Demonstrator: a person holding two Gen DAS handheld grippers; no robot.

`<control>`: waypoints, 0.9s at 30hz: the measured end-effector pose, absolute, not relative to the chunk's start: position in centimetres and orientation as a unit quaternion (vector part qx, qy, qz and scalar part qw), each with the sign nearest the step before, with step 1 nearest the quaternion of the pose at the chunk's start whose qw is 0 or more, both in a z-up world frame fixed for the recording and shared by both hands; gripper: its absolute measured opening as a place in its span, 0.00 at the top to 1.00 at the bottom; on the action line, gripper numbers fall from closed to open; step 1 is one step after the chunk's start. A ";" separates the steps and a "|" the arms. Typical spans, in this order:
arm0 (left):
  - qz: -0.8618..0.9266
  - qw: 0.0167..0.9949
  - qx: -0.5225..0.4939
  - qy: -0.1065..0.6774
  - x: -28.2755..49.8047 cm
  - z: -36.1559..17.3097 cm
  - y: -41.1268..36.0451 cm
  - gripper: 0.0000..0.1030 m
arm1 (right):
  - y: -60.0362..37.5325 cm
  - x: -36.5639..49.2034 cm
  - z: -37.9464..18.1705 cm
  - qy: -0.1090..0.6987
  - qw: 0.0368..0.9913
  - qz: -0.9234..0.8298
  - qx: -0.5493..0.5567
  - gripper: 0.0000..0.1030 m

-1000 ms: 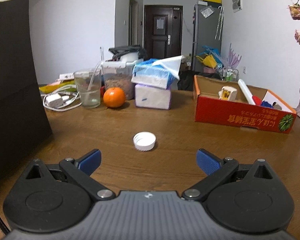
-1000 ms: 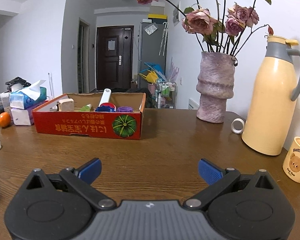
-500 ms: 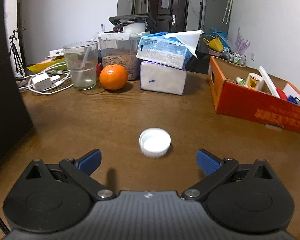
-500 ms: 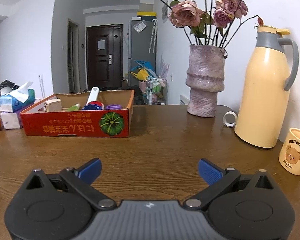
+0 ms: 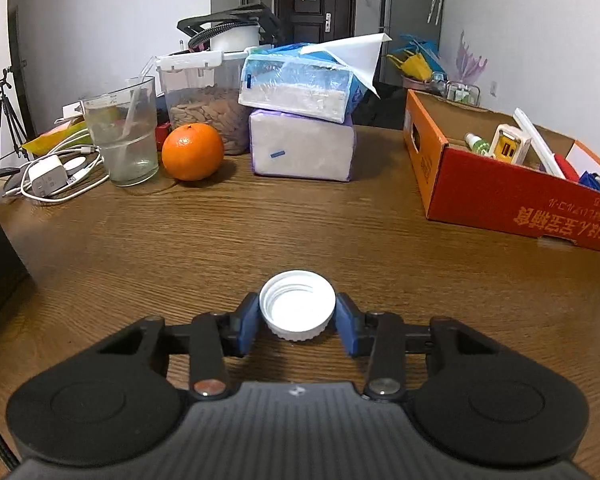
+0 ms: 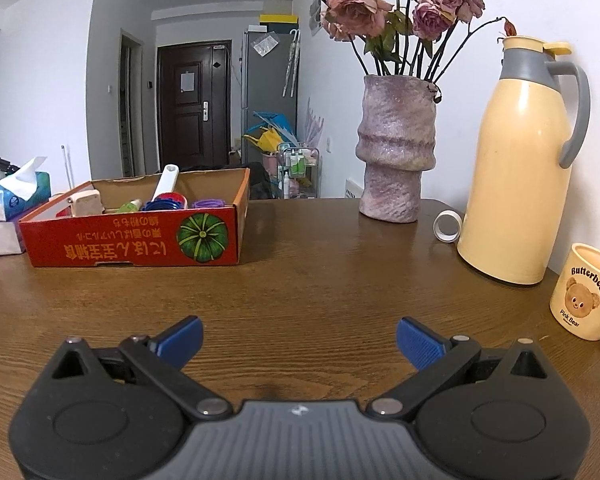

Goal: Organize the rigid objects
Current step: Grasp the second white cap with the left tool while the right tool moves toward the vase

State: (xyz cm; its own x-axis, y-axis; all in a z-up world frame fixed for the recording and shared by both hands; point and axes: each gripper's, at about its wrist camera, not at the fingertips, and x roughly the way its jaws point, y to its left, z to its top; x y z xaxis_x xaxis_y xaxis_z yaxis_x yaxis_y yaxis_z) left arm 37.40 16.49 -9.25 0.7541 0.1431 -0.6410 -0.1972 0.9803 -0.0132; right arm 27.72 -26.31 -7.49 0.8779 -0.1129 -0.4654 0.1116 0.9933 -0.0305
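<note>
One white bottle cap (image 5: pixel 297 311) sits open side up on the wooden worktop (image 5: pixel 260 240), pinched between the blue pads of the left claw (image 5: pixel 297 322), whose jaws have just been closing and now press on its ribbed sides. Beyond it stand an orange (image 5: pixel 192 151), a glass of water (image 5: pixel 122 130) and two stacked tissue packs (image 5: pixel 302 136); off to the right is the red cardboard box (image 5: pixel 500 196) (already holding small items). The right claw (image 6: pixel 299 338) hangs over bare wood with its jaws spread wide and nothing between them, facing the same box (image 6: pixel 140 236), a purple vase (image 6: pixel 396 148), a cream thermos (image 6: pixel 516 168) and a bear mug (image 6: pixel 580 292).
</note>
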 end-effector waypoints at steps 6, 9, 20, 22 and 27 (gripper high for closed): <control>0.094 0.944 -0.032 0.314 36.5 -8.3 16.0 0.60 | -26.4 27.7 -7.5 0.241 0.969 -0.057 0.002 0.00; 0.092 0.949 -0.032 0.300 35.9 -7.7 15.7 0.60 | -26.4 27.7 -7.6 0.240 0.969 -0.058 0.003 0.00; 0.078 0.960 -0.041 0.265 33.3 -5.7 13.6 0.60 | -26.7 27.6 -7.3 0.232 0.971 -0.057 0.009 0.00; 0.075 0.962 -0.042 0.261 32.8 -5.4 13.0 0.60 | -26.8 27.5 -7.2 0.230 0.971 -0.057 0.011 0.00; 0.070 0.964 -0.045 0.253 31.9 -5.0 11.8 0.60 | -27.3 27.5 -6.9 0.223 0.973 -0.056 0.018 0.00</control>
State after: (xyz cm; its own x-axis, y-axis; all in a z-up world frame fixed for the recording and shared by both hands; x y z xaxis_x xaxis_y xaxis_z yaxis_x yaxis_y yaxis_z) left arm 31.91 11.82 -4.97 0.8617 0.1128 -0.4947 -0.1579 0.9862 -0.0503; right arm 27.52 -27.26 -6.88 0.8945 -0.1002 -0.4357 0.1163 0.9932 0.0104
